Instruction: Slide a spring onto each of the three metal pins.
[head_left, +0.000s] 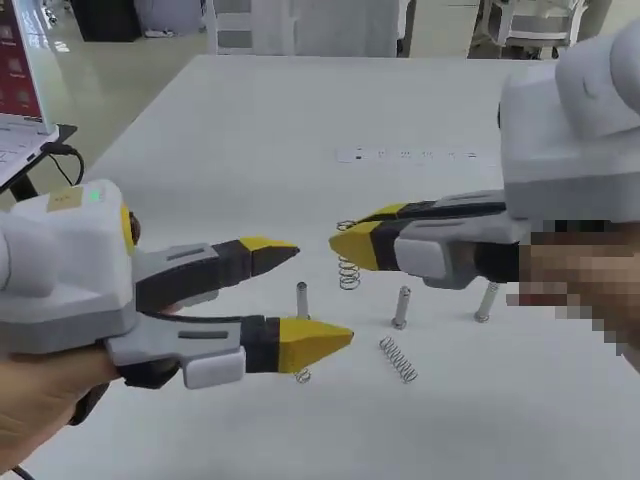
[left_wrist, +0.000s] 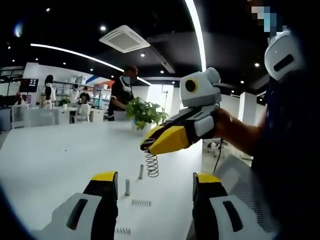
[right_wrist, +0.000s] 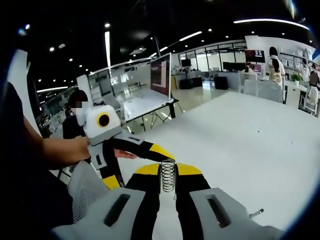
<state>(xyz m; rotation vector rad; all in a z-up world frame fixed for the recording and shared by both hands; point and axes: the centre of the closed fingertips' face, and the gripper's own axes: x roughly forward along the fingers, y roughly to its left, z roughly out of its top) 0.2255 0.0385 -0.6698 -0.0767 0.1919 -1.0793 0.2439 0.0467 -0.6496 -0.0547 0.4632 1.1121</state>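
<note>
R gripper pinches the top of a spring – coil hangs from its tips at 1 o'clock of left pin. L gripper is spread wide, nothing between jaws. Mid pin and right pin are bare. Loose spring lies on table at 6 o'clock of mid pin – third spring at 6 o'clock of left pin.

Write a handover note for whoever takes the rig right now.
Left gripper: open, holding nothing, pointed at the left pin.
Right gripper: shut on a spring that hangs from its fingers near that pin.
Middle pin and right pin stand bare too.
Second spring lies on the table before the middle pin; third spring by the left gripper's lower finger.
Done: no spring on any pin. Left: all three.
</note>
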